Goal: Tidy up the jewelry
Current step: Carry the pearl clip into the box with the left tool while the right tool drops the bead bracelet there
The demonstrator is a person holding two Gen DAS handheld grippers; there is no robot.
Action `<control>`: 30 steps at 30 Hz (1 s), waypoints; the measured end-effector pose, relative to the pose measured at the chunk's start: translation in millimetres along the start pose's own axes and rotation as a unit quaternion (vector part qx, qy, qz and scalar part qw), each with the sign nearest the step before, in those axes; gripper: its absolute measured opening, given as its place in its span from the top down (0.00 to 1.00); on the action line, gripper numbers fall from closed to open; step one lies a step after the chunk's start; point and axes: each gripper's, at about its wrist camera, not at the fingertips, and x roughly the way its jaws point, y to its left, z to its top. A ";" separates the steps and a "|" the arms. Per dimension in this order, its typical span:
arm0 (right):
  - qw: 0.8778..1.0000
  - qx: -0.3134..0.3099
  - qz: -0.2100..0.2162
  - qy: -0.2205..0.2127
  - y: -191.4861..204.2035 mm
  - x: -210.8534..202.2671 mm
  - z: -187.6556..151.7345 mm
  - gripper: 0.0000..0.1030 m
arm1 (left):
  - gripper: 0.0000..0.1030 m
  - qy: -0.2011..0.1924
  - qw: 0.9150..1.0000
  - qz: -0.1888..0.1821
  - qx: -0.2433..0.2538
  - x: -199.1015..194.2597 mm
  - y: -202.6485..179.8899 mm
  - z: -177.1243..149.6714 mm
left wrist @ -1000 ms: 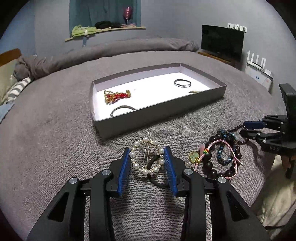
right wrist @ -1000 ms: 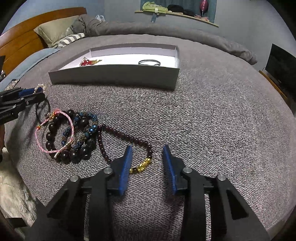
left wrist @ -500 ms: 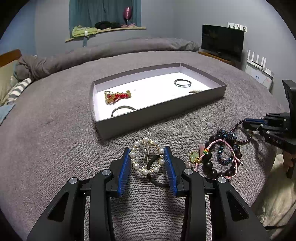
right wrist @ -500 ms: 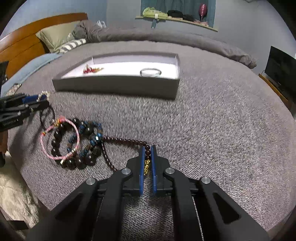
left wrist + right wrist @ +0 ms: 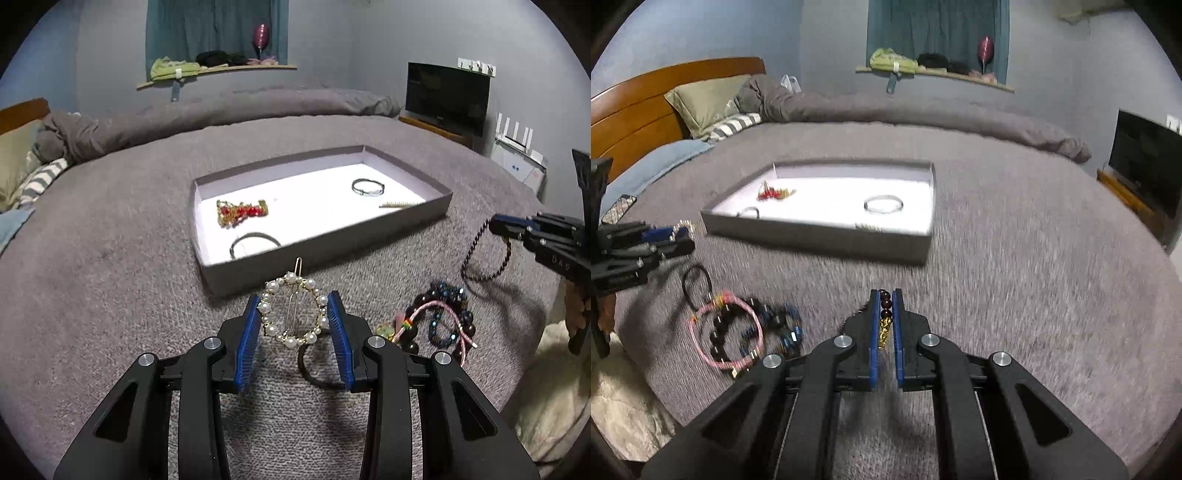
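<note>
Left gripper (image 5: 294,310) clamped on round pearl-and-gold hair clip (image 5: 292,311), lifted off grey bedspread (image 5: 110,295) just in front of shallow grey cardboard tray (image 5: 406,225). Right gripper (image 5: 885,317) squeezed nearly closed on dark maroon bead bracelet (image 5: 885,305), raised, also near tray's front.

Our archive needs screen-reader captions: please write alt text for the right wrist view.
The right gripper is shut on a dark beaded bracelet with a gold charm, above a grey bedspread. Ahead lies a shallow grey tray holding jewelry; more bracelets lie to the left.
</note>
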 end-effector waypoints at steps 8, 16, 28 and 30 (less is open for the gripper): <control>0.999 -0.009 0.002 -0.044 2.8 -10.2 46.5 0.94 | 0.63 -0.016 1.000 -0.001 0.003 -3.7 -1.9 18.4; 0.998 -0.004 0.011 -0.067 8.8 11.9 100.2 0.94 | 0.63 -0.016 1.000 -0.022 -0.003 18.4 -3.0 60.6; 0.999 0.032 0.007 -0.030 -4.1 105.7 140.0 0.94 | 0.63 0.029 0.998 -0.041 -0.033 97.6 0.4 116.6; 0.999 0.041 0.012 -0.019 -7.6 120.9 141.3 0.94 | 0.63 0.047 0.997 -0.045 -0.043 112.6 3.0 120.5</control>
